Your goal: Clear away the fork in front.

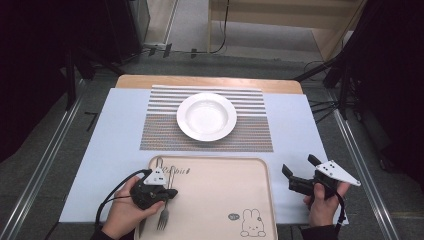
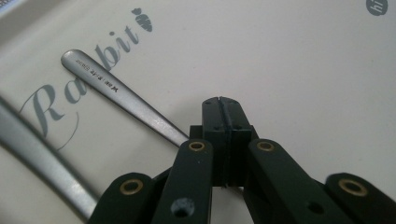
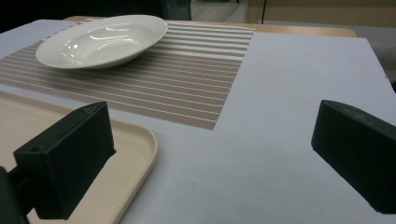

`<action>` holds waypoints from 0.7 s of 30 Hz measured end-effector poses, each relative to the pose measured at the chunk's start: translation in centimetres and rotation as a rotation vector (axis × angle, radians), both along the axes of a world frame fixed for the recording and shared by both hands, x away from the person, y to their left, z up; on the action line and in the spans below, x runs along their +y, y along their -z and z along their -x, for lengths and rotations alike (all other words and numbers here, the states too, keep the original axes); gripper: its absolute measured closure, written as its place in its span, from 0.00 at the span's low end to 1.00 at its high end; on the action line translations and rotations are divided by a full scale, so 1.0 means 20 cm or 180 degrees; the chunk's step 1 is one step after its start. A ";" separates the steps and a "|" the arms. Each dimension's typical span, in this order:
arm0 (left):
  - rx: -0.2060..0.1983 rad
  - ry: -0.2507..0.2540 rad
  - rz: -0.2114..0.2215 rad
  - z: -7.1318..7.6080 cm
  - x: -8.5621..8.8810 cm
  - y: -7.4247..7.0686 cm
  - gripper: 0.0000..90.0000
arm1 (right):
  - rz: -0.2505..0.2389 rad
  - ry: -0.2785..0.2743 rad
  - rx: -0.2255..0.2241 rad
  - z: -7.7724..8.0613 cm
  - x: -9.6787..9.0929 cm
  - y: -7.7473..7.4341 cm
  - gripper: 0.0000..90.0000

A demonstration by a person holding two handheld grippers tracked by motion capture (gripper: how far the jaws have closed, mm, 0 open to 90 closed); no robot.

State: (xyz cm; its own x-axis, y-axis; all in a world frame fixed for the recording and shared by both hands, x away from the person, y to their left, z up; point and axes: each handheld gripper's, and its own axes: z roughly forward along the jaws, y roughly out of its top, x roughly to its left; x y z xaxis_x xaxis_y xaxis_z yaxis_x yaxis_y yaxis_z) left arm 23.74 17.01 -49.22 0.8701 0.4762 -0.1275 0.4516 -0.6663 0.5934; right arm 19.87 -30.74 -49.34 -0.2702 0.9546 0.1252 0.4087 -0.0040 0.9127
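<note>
Left hand-held gripper (image 1: 167,192) is clamped tight on the fork (image 2: 121,95) handle, low over the near-left of the beige tray (image 1: 220,200); right hand-held gripper (image 1: 299,172) hangs wide open and empty over the tabletop (image 1: 295,120) at near right. The thin, smooth handle could pivot or slip in the narrow pinch if lifted fast. Left gripper view reveals a second utensil (image 2: 32,144) beside the fork; high view places the white plate (image 1: 206,116) farther off on the striped mat (image 1: 160,135).

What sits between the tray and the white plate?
Nothing stands there. In the high view, between the tray and the plate lie just the striped placemat and a bare strip of pale table cover.
</note>
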 end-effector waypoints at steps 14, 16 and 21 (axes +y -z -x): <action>0.0070 -0.0086 0.0083 -0.02 0.04 0.01 0.99 | -0.0008 0.0005 0.0014 0.00 0.00 0.00 0.00; 0.0075 -0.0099 0.0085 -0.02 0.05 0.01 1.00 | -0.0006 0.0002 0.0012 0.00 0.00 0.00 0.00; 0.0062 -0.0099 0.0086 -0.03 0.06 0.01 0.99 | -0.0006 0.0002 0.0011 0.00 0.00 0.00 0.00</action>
